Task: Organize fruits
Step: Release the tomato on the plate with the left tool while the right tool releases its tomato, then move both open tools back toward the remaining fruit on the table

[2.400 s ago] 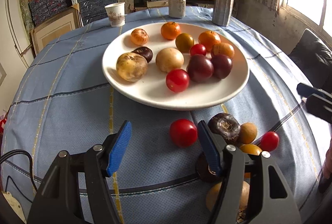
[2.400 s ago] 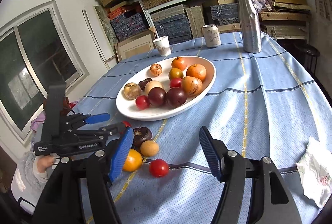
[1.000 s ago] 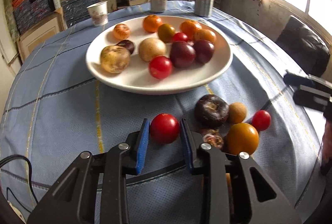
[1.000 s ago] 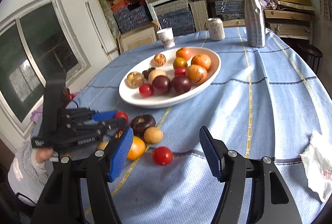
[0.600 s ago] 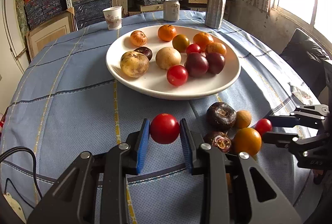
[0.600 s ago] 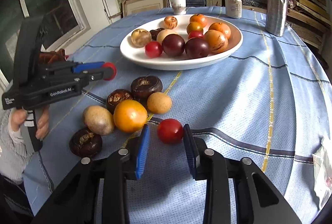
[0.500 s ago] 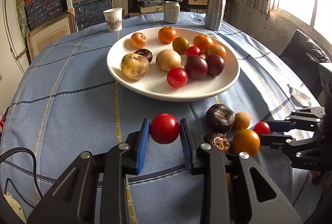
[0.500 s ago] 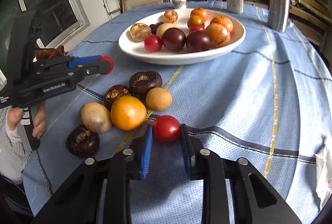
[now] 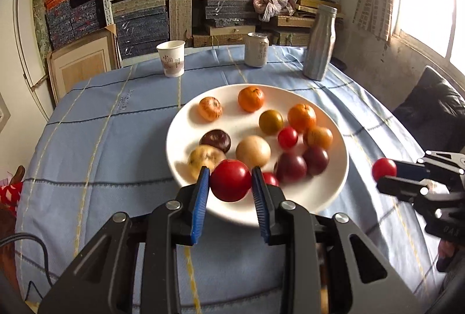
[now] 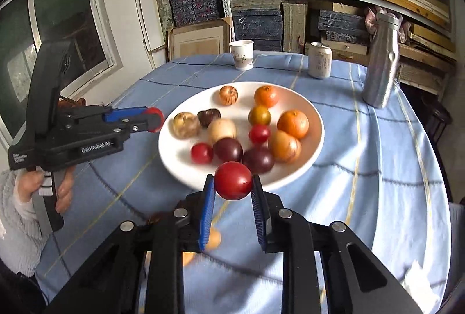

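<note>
Both grippers have lifted up off the blue tablecloth (image 9: 110, 139) since a moment ago, and each one now carries a red fruit in the air near the big white plate (image 9: 334, 177). Before, the two red fruits sat low by the cloth with the other loose fruit; now they hang by the plate's near rim. The left gripper (image 9: 231, 183) has its two blue pads (image 9: 200, 192) pressed tight on a big red tomato (image 9: 231, 179), one pad on each side. The right gripper (image 10: 233, 183) squeezes a second red tomato (image 10: 233, 180) the same way between its blue pads (image 10: 208, 206). In the left view, the right gripper shows at the right edge with its tomato at the tip. In the right view, the left gripper shows at the left side, held by a hand (image 10: 62, 192), with its tomato just beside the plate's left edge. The plate holds many fruits: orange ones at the back, dark purple ones (image 10: 228, 150) near the front, pale brown ones and small red ones. Behind the plate stand a paper cup (image 9: 171, 58), a can (image 9: 256, 49) and a tall silver bottle (image 9: 319, 42). A few loose fruits lie blurred on the cloth under the right gripper.
</note>
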The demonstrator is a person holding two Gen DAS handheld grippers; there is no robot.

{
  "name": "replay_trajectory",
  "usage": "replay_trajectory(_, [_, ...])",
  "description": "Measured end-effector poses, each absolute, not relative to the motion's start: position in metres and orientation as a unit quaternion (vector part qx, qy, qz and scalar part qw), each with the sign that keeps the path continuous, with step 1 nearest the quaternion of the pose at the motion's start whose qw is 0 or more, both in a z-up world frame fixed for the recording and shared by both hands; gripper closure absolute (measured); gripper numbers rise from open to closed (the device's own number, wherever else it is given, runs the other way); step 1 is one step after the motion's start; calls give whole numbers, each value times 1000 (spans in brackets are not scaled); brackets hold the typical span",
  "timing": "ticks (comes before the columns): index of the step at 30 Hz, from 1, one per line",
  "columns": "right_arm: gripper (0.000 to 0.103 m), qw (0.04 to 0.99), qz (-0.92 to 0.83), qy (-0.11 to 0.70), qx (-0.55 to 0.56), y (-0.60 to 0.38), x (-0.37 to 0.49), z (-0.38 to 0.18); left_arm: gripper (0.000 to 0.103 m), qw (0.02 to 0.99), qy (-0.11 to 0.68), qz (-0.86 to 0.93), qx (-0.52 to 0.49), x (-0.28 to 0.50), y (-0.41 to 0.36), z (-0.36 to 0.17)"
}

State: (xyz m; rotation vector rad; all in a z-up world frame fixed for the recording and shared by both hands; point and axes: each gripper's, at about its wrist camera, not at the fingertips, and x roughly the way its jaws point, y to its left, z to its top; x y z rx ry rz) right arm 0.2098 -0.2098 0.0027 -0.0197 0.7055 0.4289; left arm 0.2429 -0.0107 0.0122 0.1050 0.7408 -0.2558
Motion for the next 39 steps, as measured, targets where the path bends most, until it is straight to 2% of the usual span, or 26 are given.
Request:
replay_trajectory(9, [77, 913, 188, 362, -13, -184, 291, -13, 74, 909, 398, -115, 41, 319, -38, -8])
replay_trajectory(10, [75, 913, 188, 363, -12, -183, 296, -15, 74, 906, 405, -116, 39, 325, -40, -12])
replay_trajectory(11, [69, 912, 186, 366, -11, -182, 301, -18, 74, 905, 408, -115, 36, 329, -41, -15])
replay_trajectory(13, [54, 914, 181, 363, -9, -183, 303, -20, 60, 905, 409, -113, 36, 332, -42, -19])
replay_trajectory(14, [50, 917, 177, 357, -9, -185, 302, -21, 55, 907, 405, -109, 38, 332, -42, -19])
replay_trajectory(15, [49, 918, 179, 354, -8, -187, 300, -21, 45, 909, 401, -106, 39, 331, -40, -18])
replay_trajectory(16, [49, 918, 180, 353, -6, -189, 299, -21, 42, 911, 398, -104, 34, 329, -38, -16])
replay_trajectory(26, [49, 924, 203, 323, 13, -205, 234, -4, 42, 922, 376, -98, 6, 269, -2, 4])
replay_trajectory(36, [49, 917, 231, 324, -4, -205, 155, -22, 41, 914, 386, -122, 30, 183, -3, -19])
replay_trajectory(39, [46, 917, 227, 326, 22, -216, 146, -31, 38, 909, 390, -143, 38, 161, -11, -25])
